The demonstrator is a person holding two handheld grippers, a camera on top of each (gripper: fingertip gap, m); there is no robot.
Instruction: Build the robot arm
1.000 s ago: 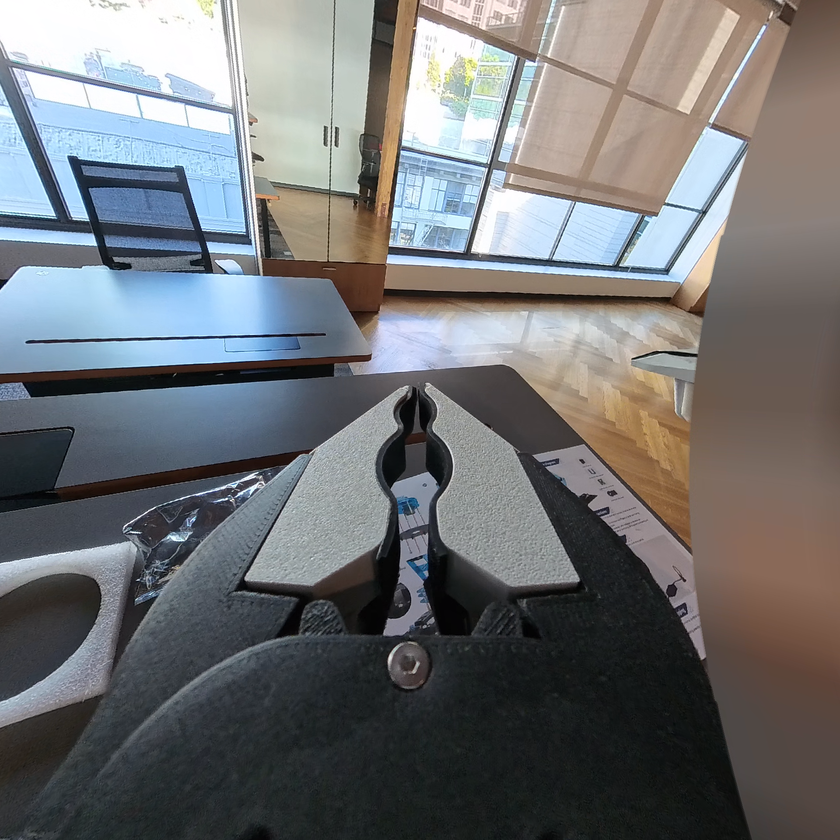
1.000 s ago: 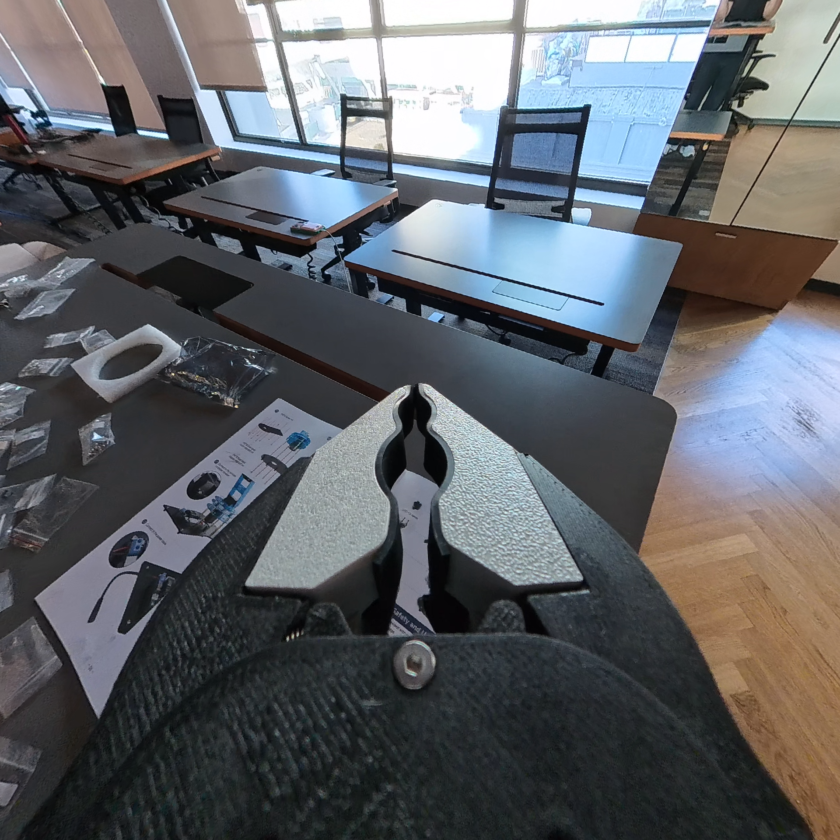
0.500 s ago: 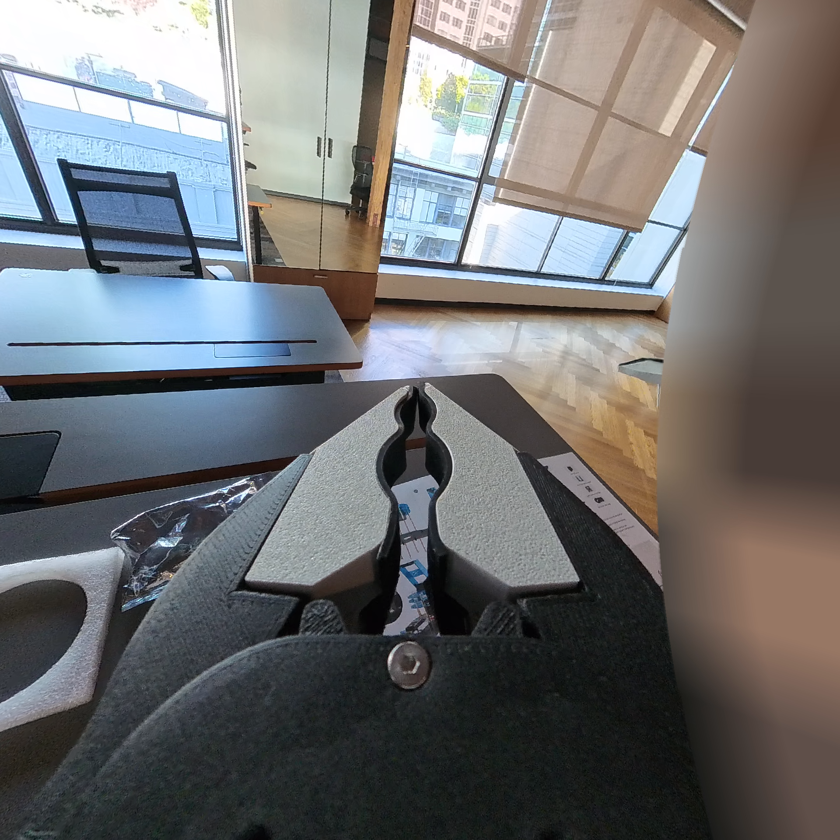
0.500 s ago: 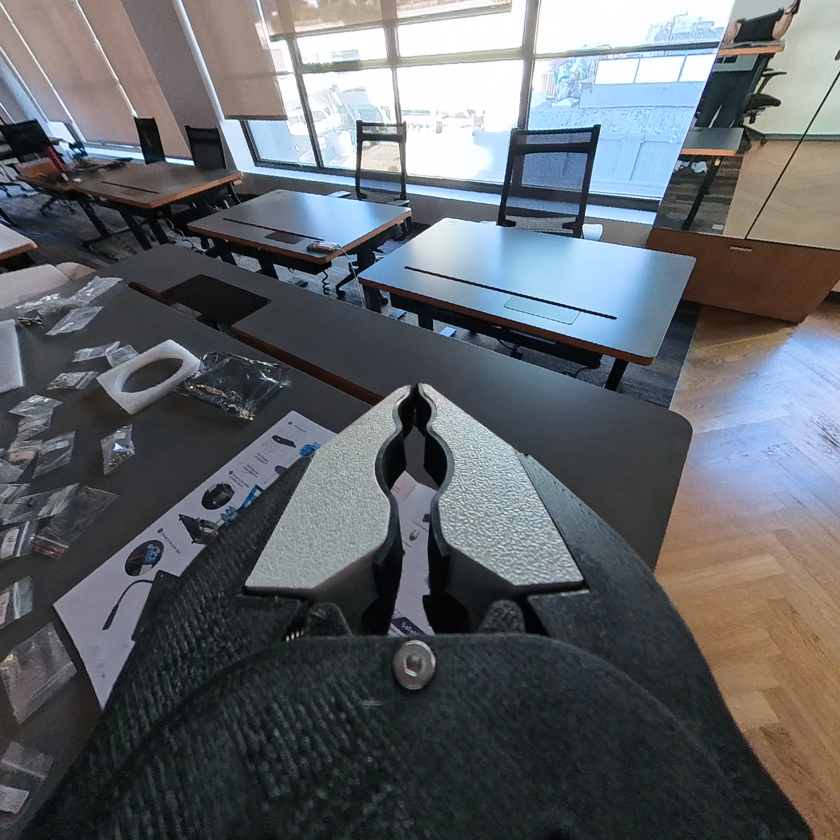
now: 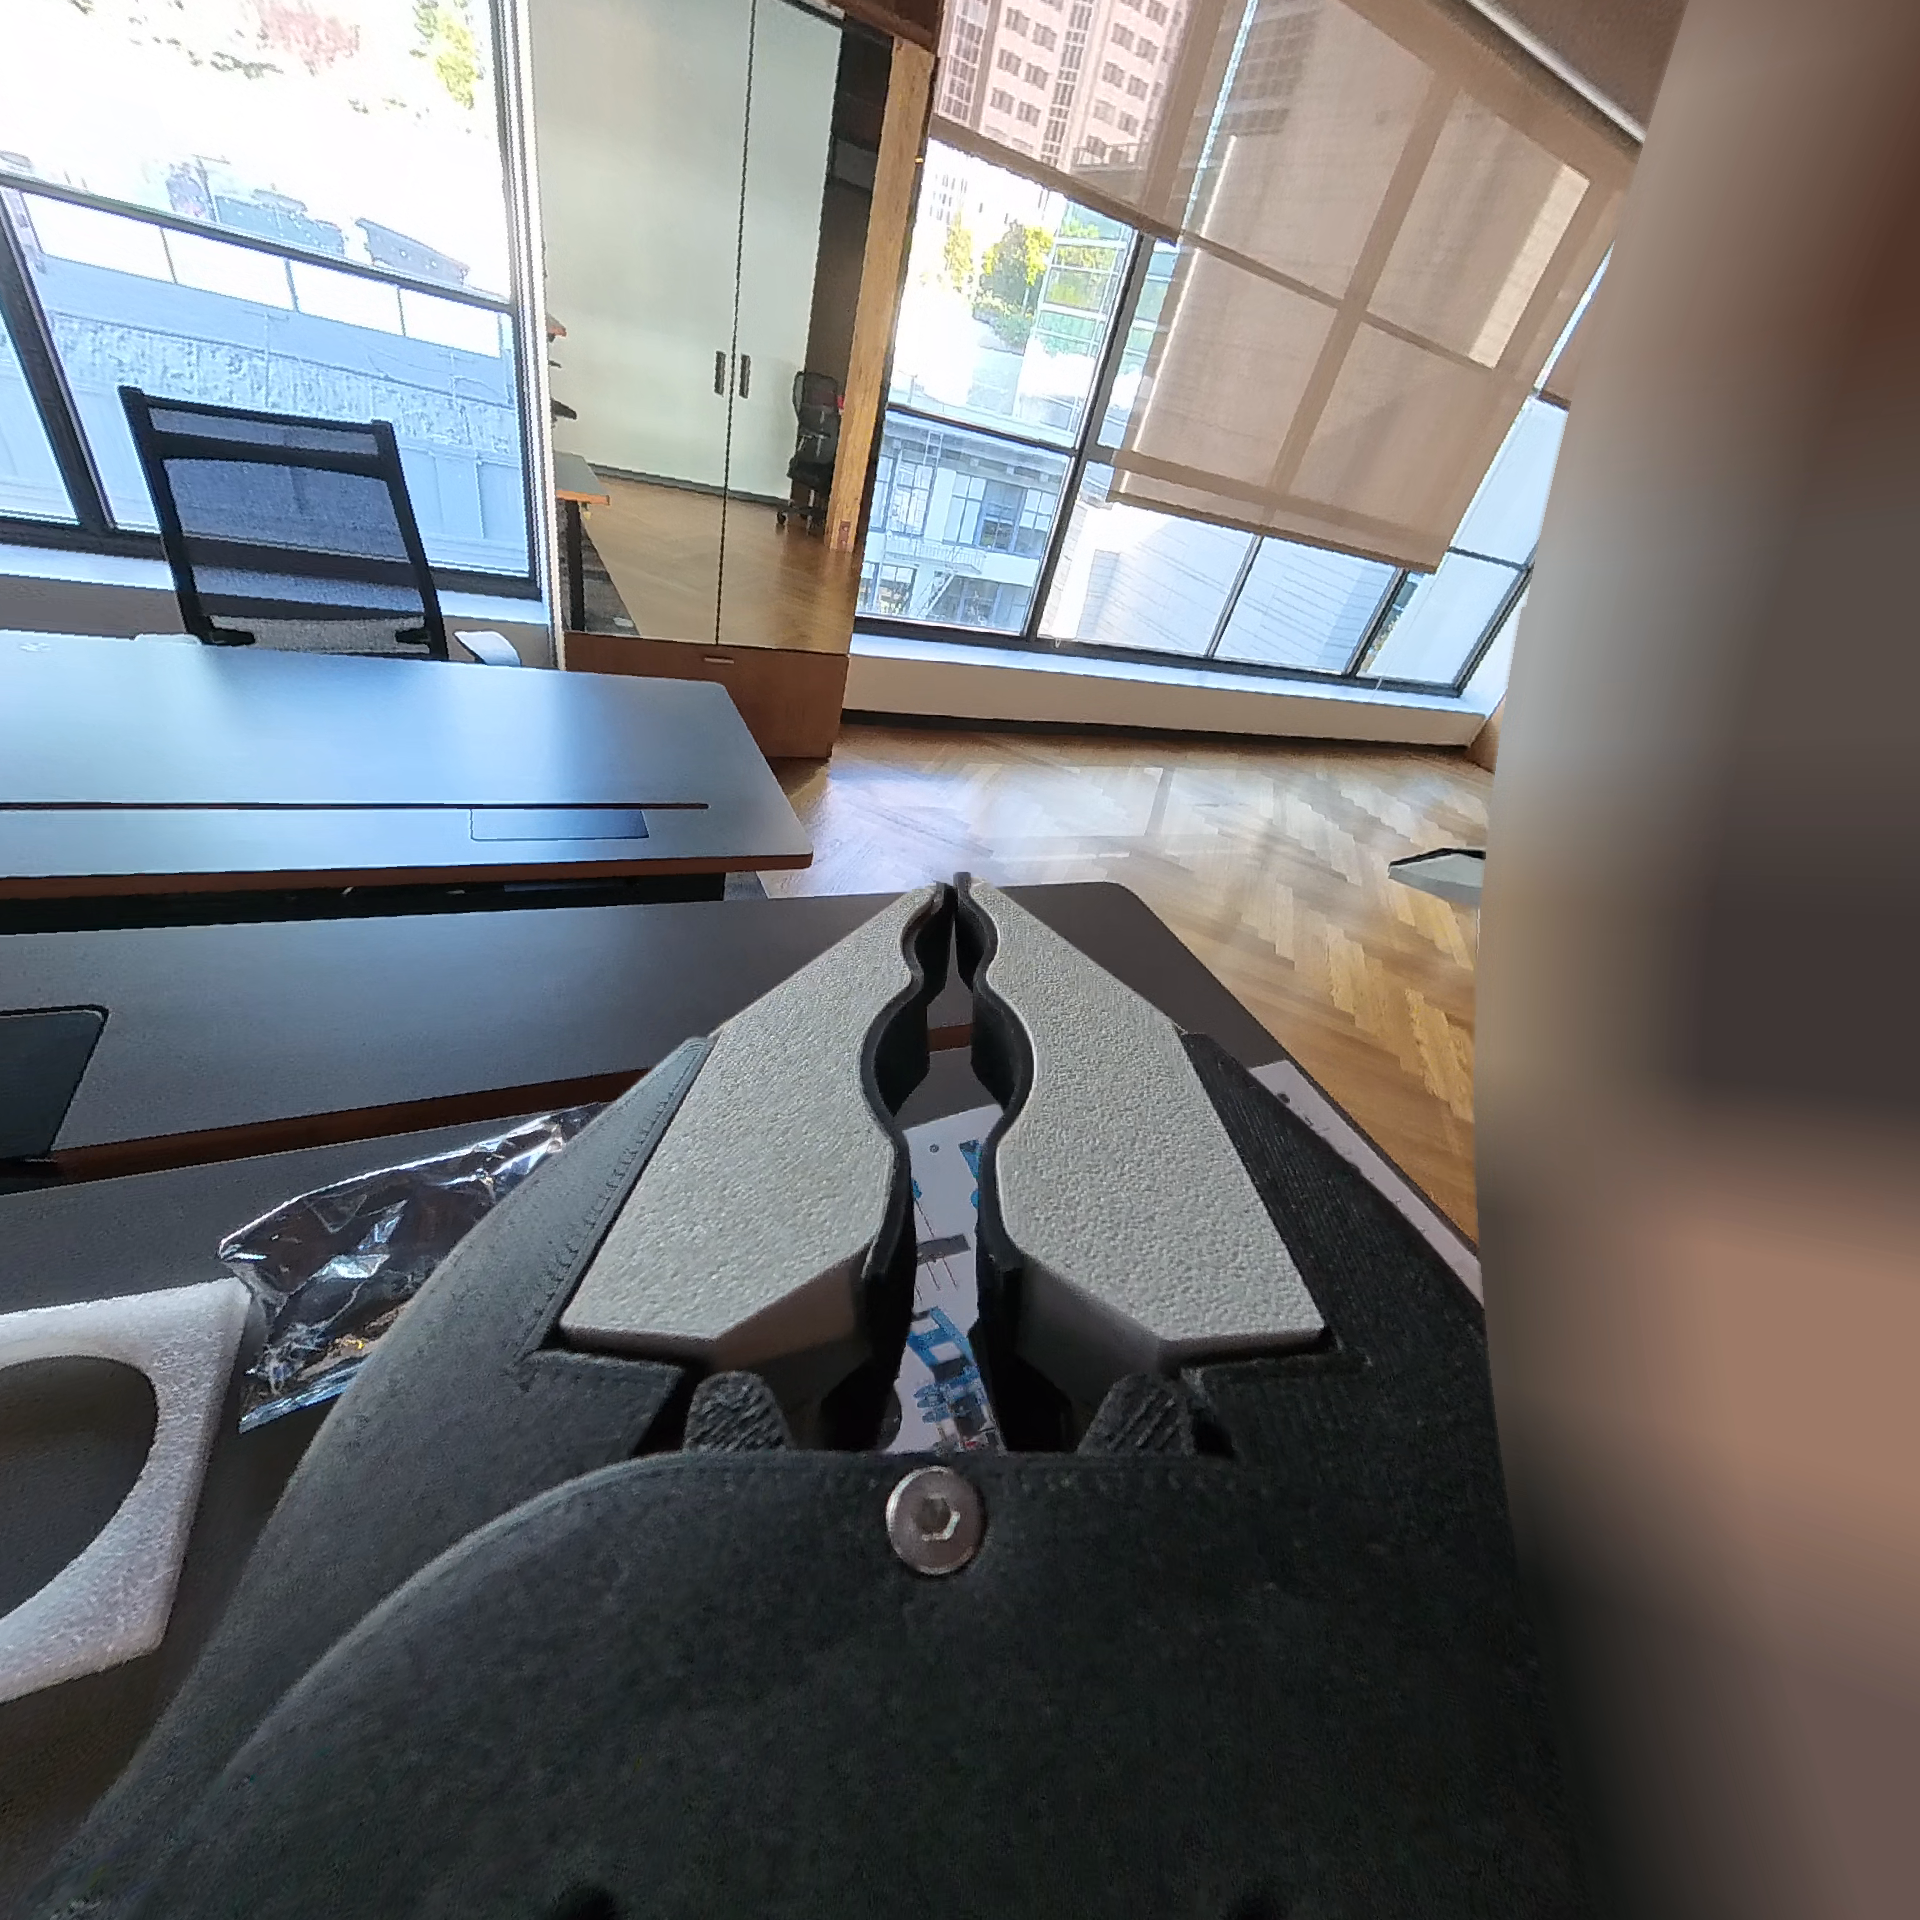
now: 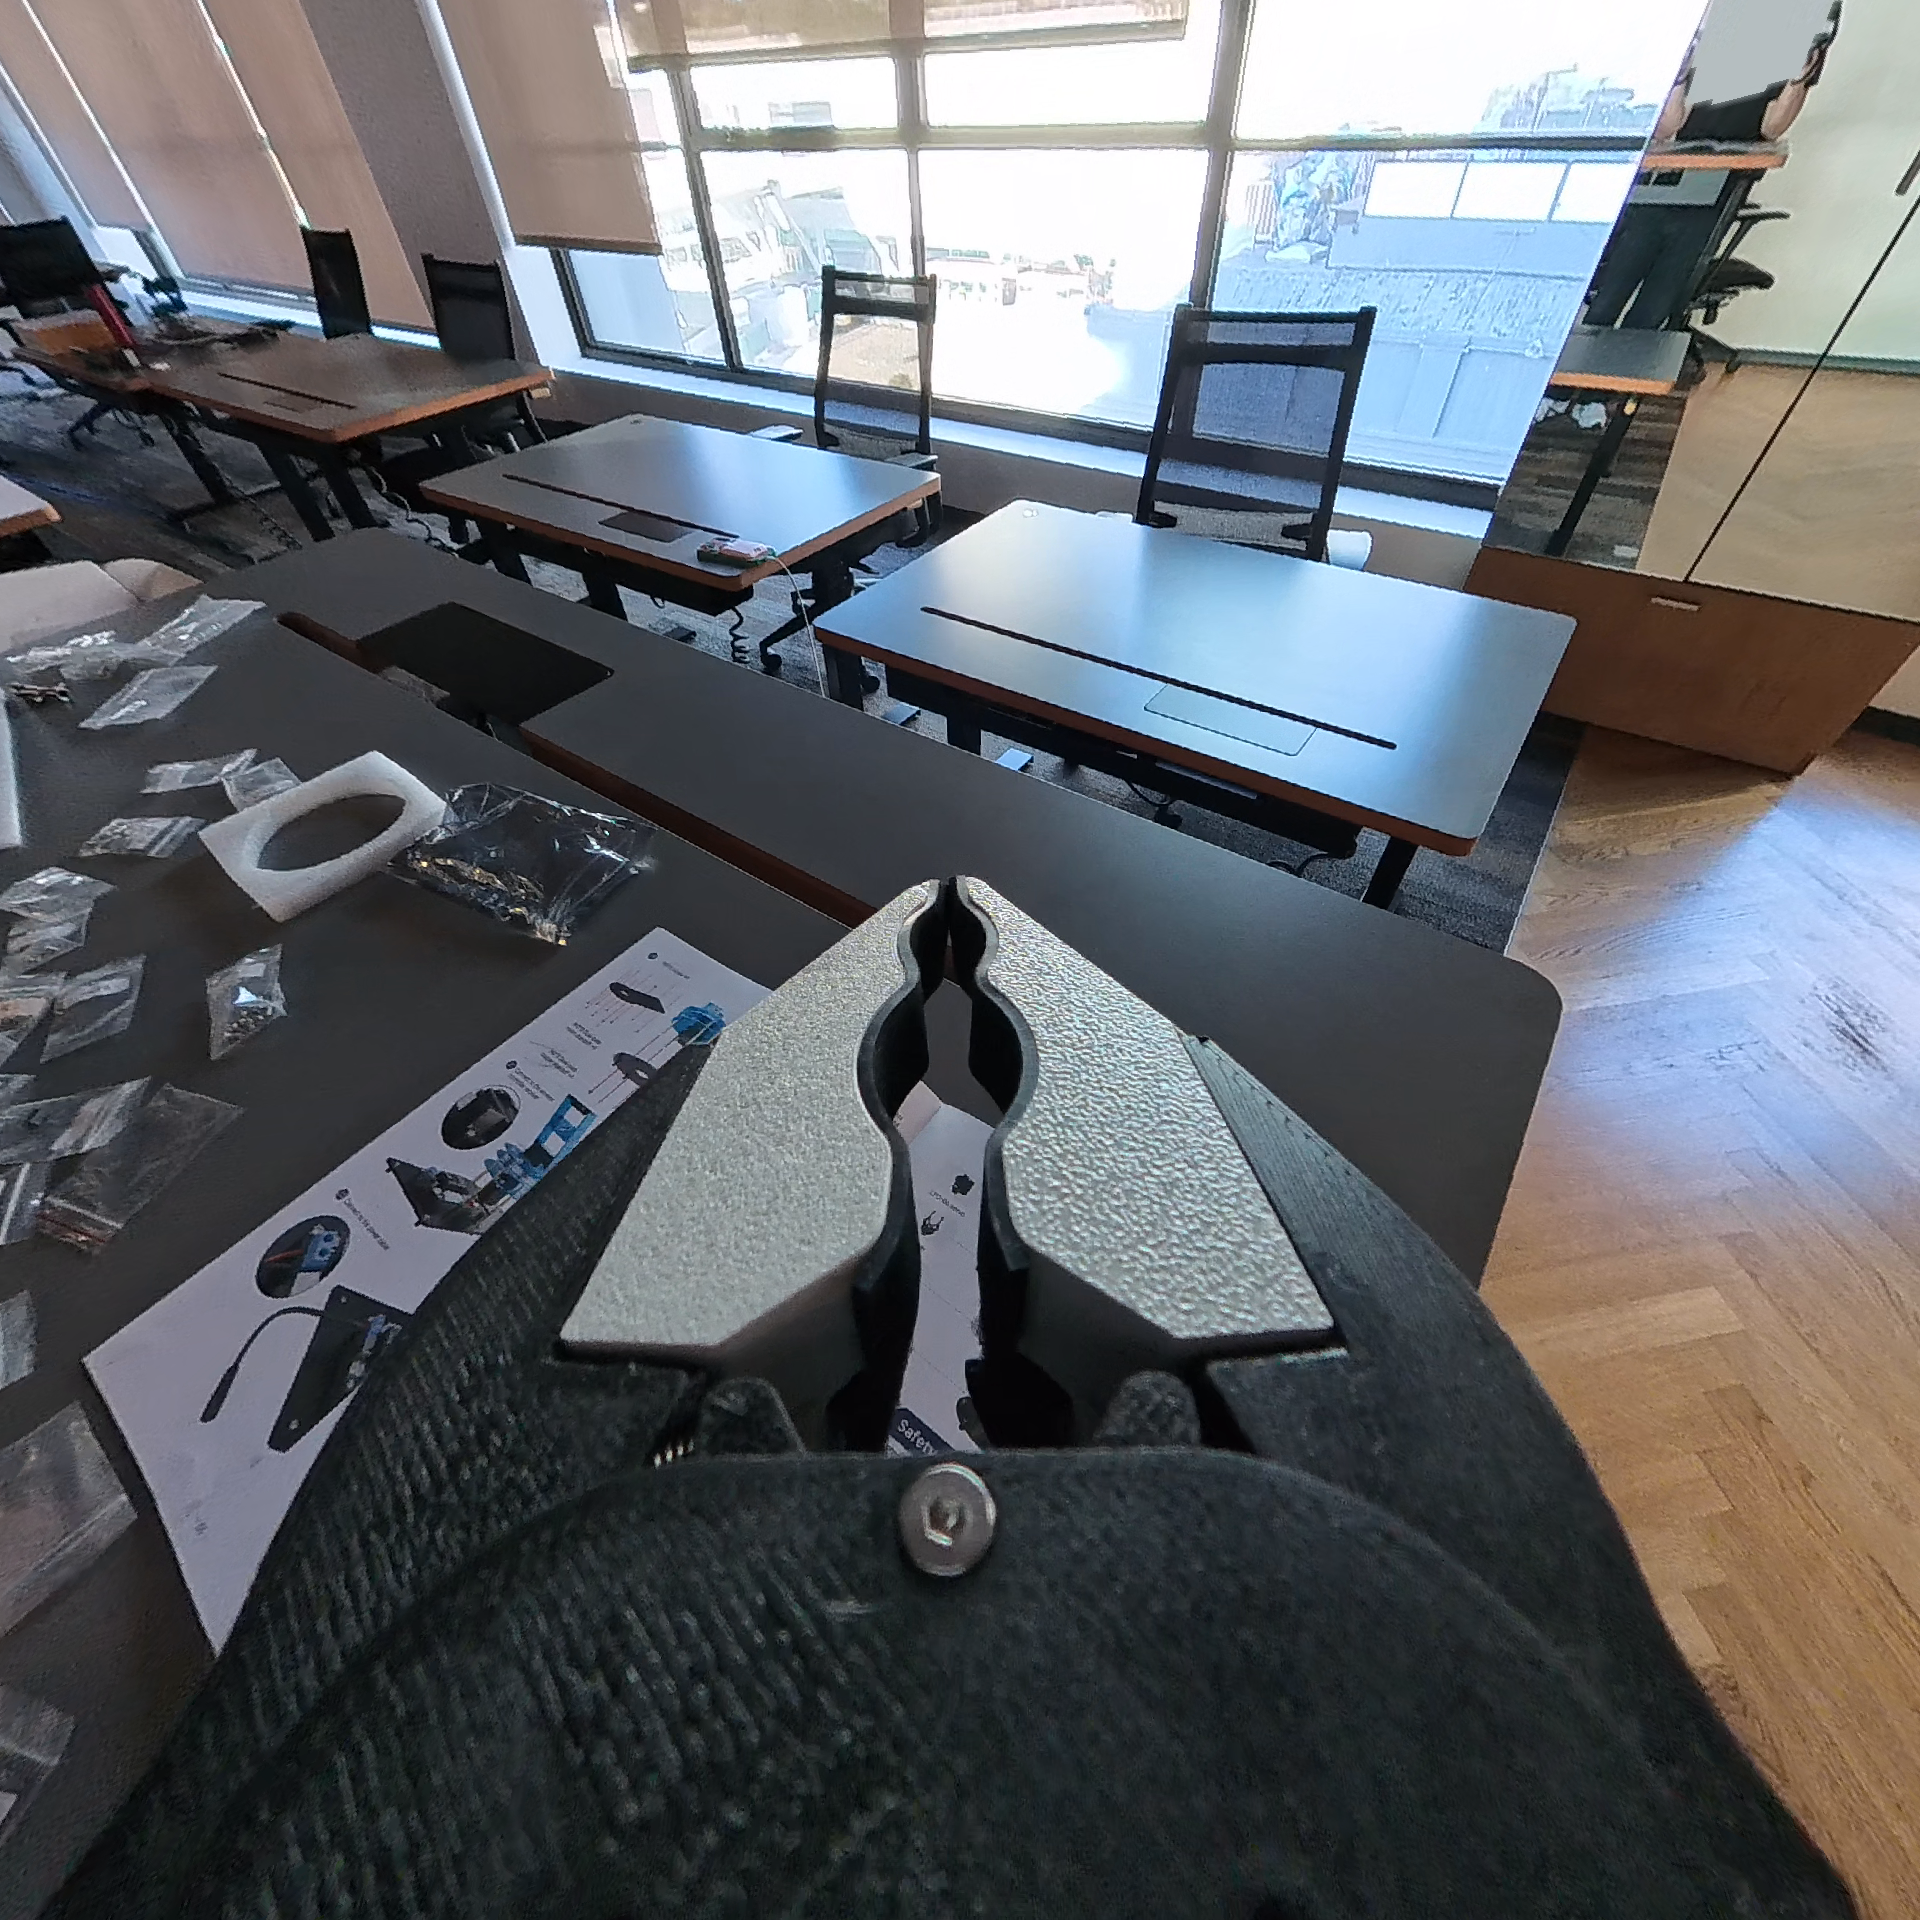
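My left gripper (image 5: 956, 888) is shut and empty, held above a dark table (image 5: 364, 997). Under it lies a white printed instruction sheet (image 5: 940, 1351), seen through the gap between the fingers. My right gripper (image 6: 953, 888) is shut and empty above the same sheet (image 6: 343, 1278), near the table's right end (image 6: 1351, 1049). A white foam piece with an oval hole (image 6: 322, 831) and a crinkled shiny bag (image 6: 520, 862) lie to the left; both also show in the left wrist view, the foam (image 5: 114, 1455) and the bag (image 5: 353, 1278).
Several small clear plastic bags (image 6: 94, 997) are spread over the table's left part. More desks (image 6: 1195, 665) and chairs (image 6: 1247, 416) stand beyond, by the windows. Wood floor (image 6: 1714, 1143) lies right of the table. A blurred patch (image 5: 1714, 935) covers the left wrist view's right side. To the foam (image 5: 114, 1455): left tips about 35 centimeters, right tips about 50 centimeters.
Both grippers have shifted slightly and tilted upward, so more of the windows shows. Both stay shut. The blurred patch covers more of the left wrist view.
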